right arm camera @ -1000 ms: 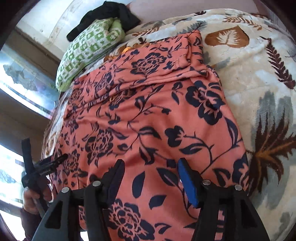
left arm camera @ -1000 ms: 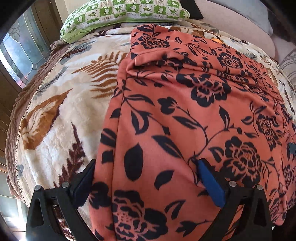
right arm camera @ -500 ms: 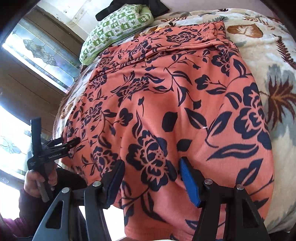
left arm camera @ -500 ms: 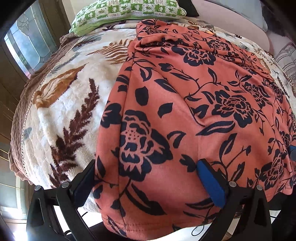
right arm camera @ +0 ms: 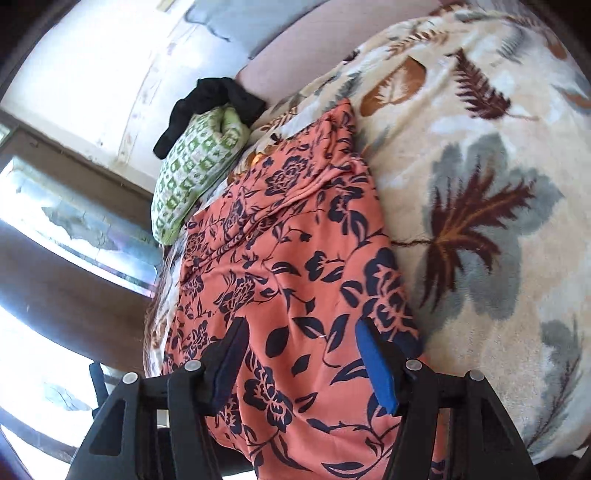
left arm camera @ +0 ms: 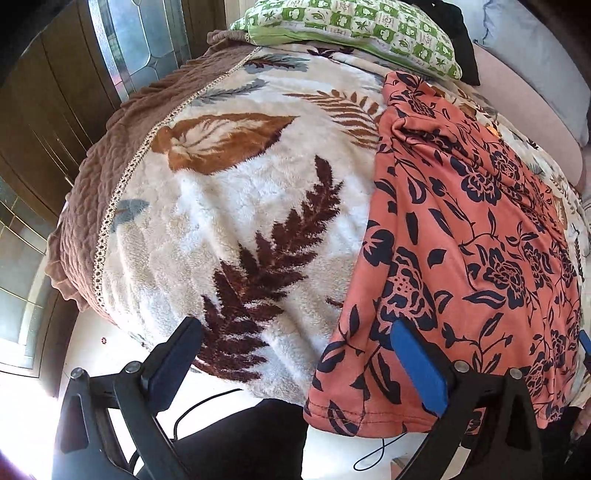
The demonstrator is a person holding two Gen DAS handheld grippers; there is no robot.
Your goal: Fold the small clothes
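An orange garment with a dark floral print lies spread flat on the bed, its hem hanging over the near edge. It also shows in the right wrist view. My left gripper is open and empty, above the blanket by the garment's near left corner; its right finger overlaps the hem. My right gripper is open and empty, just above the garment's near right part.
A plush leaf-print blanket covers the bed. A green patterned pillow with a black cloth lies at the far end. Wooden doors with glass panes stand to the left. Cables lie on the floor below the bed edge.
Both grippers have drawn back toward the near edge of the bed. The left gripper has shifted left off the garment onto the blanket; the right has shifted right.
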